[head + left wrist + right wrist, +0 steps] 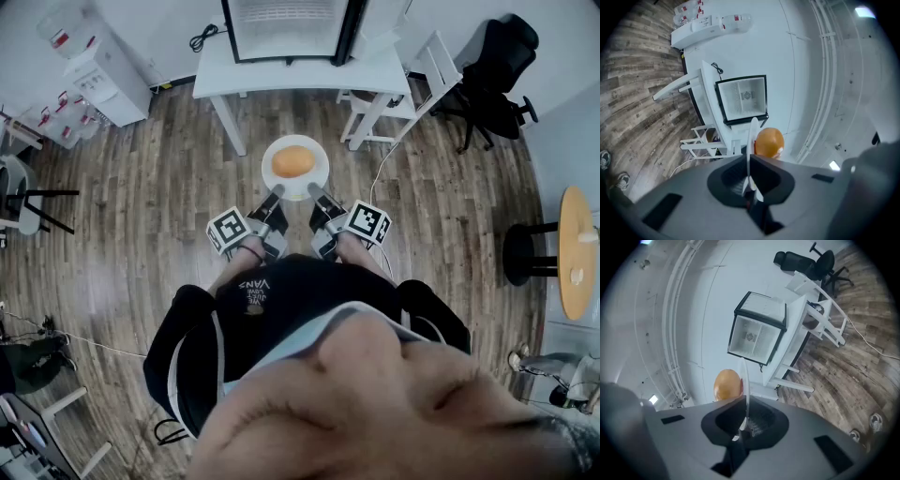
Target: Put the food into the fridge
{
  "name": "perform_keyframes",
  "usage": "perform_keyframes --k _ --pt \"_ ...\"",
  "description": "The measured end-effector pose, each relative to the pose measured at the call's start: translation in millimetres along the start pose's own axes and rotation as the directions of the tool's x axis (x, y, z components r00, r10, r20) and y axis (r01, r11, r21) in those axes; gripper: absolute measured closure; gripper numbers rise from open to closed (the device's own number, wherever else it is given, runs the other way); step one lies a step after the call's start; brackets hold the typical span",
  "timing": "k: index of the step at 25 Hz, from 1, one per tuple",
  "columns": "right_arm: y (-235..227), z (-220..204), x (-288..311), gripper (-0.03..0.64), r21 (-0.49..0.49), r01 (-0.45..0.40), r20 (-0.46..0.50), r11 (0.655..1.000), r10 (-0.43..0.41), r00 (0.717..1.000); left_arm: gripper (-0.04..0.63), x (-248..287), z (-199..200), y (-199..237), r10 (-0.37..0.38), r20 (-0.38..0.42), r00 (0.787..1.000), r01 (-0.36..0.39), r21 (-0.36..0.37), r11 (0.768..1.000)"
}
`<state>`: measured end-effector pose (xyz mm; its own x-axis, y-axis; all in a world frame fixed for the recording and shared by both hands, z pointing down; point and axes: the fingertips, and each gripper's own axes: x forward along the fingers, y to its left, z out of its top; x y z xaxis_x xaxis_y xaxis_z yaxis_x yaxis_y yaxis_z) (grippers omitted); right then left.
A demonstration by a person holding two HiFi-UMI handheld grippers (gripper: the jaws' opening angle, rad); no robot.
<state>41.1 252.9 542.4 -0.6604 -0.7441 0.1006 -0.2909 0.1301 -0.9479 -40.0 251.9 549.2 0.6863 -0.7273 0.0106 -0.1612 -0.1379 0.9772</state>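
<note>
In the room: pale walls and one floor (141, 206) of wood planks.
bench (300, 73): one, white, at the far wall, well ahead of the person.
fridge (286, 26): one, standing on the bench, its white inside showing.
chairs: two beside the bench, one white chair (412, 80) and one black office chair (497, 66).
plate (317, 152): one, white, carried in the air above the floor.
tongs: two; left tongs (277, 191) clenched on the plate's near rim, right tongs (313, 191) clenched on the same rim just beside.
food (293, 161): one round orange piece, lying on the plate, not in the fridge.
</note>
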Motion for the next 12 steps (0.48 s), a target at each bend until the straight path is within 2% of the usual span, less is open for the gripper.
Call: perform_keyframes --k 12 --pt "-3.9 4.9 2.1 0.595 0.008 -0.019 0.010 1.000 0.019 1.000 0.571 5.0 0.8 0.5 -0.042 0.023 0.999 0.042 -0.010 0.999"
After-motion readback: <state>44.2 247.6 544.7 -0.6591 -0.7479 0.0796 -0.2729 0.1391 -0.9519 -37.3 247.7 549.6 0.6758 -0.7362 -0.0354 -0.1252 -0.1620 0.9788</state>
